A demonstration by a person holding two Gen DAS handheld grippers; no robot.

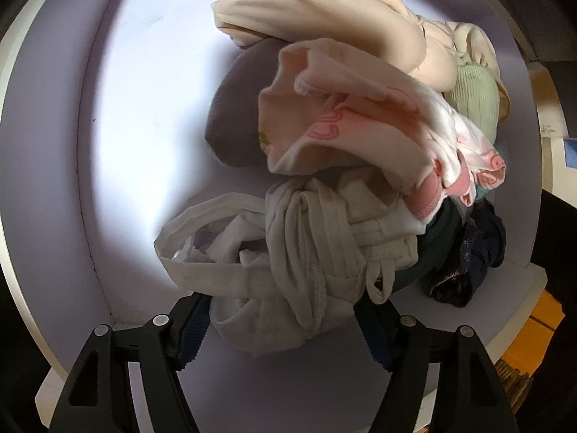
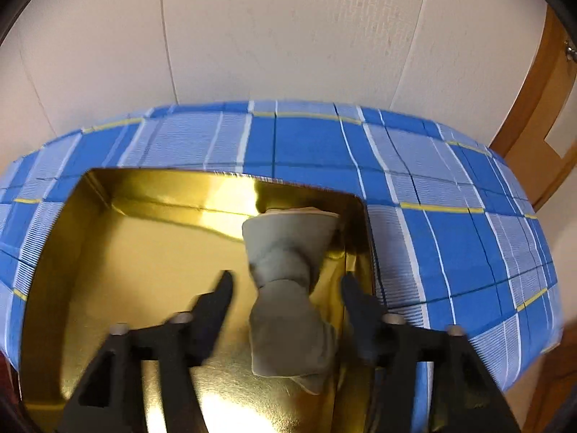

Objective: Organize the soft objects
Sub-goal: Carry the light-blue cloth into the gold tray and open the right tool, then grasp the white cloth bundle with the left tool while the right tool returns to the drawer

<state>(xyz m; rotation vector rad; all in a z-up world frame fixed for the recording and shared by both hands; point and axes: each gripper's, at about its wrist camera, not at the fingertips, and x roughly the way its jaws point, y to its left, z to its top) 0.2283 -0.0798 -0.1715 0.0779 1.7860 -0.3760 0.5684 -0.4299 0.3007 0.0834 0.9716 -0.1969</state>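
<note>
Grey sock [image 2: 288, 288] down in gold tin [image 2: 126, 252], loose between spread right fingers [image 2: 285, 281]. Left fingers [image 1: 285, 328] apart, straddling white garment [image 1: 306, 245] at pile's near edge. One item stowed; most of pile [image 1: 342, 108] unsorted.

No readable text, label, brand, number or sign in either view.

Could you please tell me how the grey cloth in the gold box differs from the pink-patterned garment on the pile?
The grey cloth is plain, while the pink-patterned garment is pale with pink motifs. The grey cloth lies alone in the gold box, pinched at its middle like a bow; the pink-patterned garment drapes loosely on top of other clothes. Both are soft fabric, and neither is gripped.
</note>
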